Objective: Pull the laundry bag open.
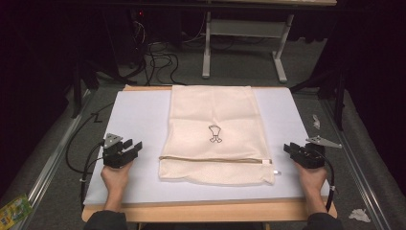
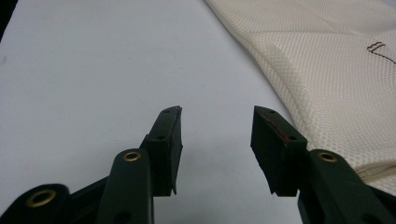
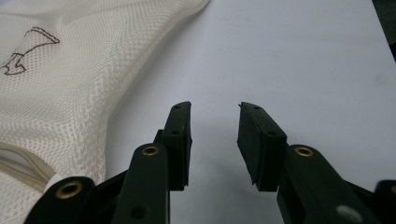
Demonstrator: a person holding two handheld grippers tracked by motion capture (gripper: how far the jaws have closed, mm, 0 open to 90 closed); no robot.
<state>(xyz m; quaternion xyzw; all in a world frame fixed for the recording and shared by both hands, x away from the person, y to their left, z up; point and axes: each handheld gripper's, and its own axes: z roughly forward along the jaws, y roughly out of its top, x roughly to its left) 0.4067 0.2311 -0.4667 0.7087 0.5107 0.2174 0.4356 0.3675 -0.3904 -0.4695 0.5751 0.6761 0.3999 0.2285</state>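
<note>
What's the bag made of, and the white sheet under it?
The bag looks like cream synthetic mesh, matte: a fine open weave shows in both gripper views, with a zipper across it. The sheet looks like smooth matte white paper or thin board, flat and unwrinkled; I can't tell which.

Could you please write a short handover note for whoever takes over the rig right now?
Left tool: jaws open, nothing between them, over the white mat just left of the mesh bag.
Right tool: jaws open, nothing held, over the mat just right of the bag.
Mesh bag: cream, lying flat in the middle of the mat, small printed figure facing up, zipper running across near the front edge with its pull tab at the right end.
Done: nothing visible on the bag yet; neither tool touches it.
Left: probably bring both tools in to the bag's side edges and take hold.
</note>
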